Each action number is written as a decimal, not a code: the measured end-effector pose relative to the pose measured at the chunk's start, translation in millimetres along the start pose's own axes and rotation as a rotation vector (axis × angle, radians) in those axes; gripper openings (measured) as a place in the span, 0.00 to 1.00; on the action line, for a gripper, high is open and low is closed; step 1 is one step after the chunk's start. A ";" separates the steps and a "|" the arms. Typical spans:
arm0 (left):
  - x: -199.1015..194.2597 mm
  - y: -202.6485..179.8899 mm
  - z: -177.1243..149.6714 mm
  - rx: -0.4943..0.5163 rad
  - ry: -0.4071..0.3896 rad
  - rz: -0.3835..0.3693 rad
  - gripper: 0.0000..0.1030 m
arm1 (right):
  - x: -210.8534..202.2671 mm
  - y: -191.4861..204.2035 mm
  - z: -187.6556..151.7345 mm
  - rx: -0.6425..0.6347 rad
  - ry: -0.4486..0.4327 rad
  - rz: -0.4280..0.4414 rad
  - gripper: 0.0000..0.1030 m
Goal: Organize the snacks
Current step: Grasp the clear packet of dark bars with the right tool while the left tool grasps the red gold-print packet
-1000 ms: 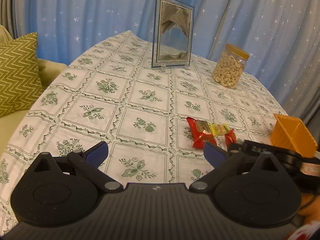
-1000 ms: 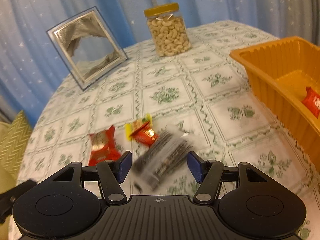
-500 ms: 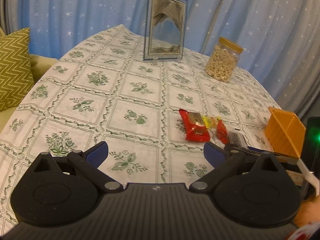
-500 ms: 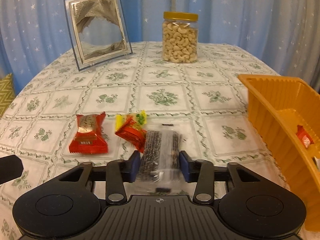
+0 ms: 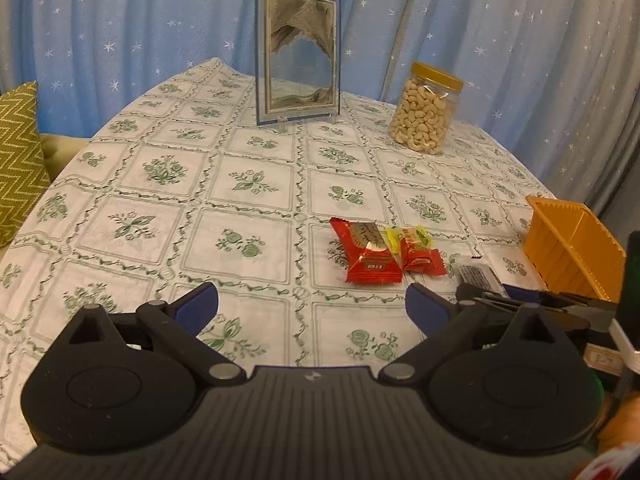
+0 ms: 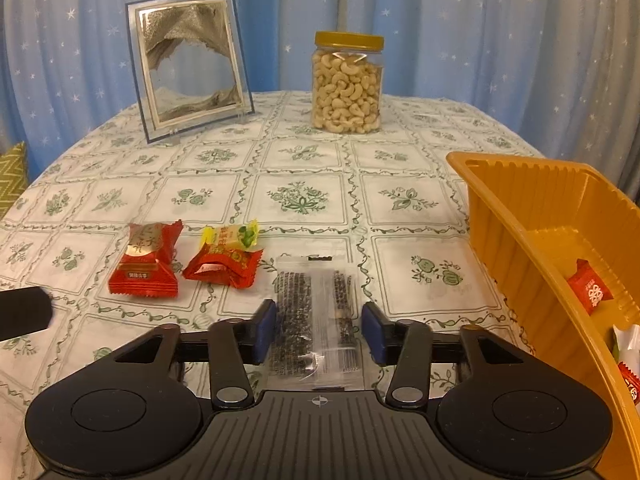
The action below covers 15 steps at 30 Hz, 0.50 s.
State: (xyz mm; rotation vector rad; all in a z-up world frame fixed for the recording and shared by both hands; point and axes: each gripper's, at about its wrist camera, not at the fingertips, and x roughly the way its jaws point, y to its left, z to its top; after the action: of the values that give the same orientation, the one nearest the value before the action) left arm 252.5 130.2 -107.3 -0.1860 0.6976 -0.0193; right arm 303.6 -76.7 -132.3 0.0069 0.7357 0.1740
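My right gripper (image 6: 319, 330) is closed around a clear packet of dark sesame bars (image 6: 314, 312), its blue pads touching both long edges; the packet lies on the tablecloth. Left of it lie a red candy packet (image 6: 146, 258) and a red-and-yellow packet (image 6: 226, 256). The orange tray (image 6: 532, 216) stands at the right with red wrapped candies (image 6: 590, 290) inside. My left gripper (image 5: 311, 308) is open and empty above the table, with the two red packets (image 5: 370, 250) ahead and the right gripper (image 5: 520, 300) at its right.
A jar of cashews (image 6: 347, 84) and a framed sand picture (image 6: 188, 66) stand at the back of the table. A blue starry curtain hangs behind. A green zigzag cushion (image 5: 18, 160) lies off the table's left edge.
My right gripper has closed in from wide open onto the sesame packet, which went from skewed to straight between the pads. The left gripper stayed open while its view shifted.
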 end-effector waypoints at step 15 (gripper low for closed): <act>64.4 -38.5 22.8 0.049 -0.015 -0.033 0.57 | -16.0 -26.7 8.3 0.112 -0.013 -0.007 0.37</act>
State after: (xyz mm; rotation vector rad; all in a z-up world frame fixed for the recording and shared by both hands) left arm 318.2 91.0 -124.5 -0.1505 0.6782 -0.0670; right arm 301.7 -105.1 -117.2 0.1121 0.7318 0.1257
